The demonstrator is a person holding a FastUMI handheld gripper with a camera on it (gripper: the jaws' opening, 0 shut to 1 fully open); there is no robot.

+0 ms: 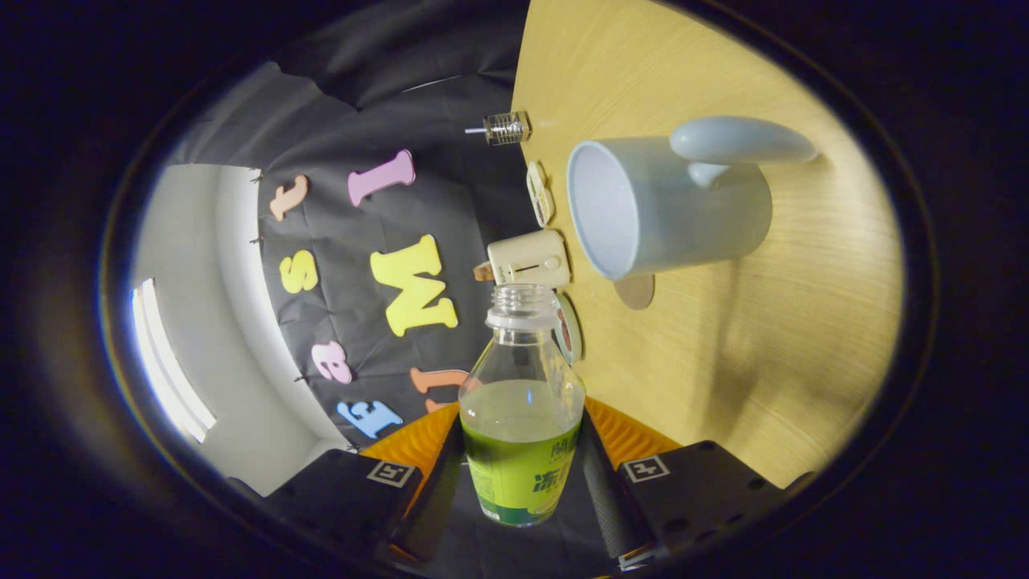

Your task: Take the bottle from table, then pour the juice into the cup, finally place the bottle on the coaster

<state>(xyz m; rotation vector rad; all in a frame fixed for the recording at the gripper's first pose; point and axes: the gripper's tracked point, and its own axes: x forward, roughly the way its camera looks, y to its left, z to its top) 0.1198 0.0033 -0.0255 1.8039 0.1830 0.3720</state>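
The gripper [521, 474], clamped on the uncapped clear plastic juice bottle [521, 426] at lower centre, risks spilling short of the pale blue ceramic cup [667, 209] at upper right.

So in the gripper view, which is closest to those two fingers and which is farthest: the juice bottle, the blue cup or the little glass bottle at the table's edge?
1. Juice bottle: clamped between the fingers of the gripper, cap off.
2. Blue cup: beyond the bottle's open mouth, standing on the wooden table.
3. Little glass bottle: farthest, past the cup at the table's edge by the black cloth.
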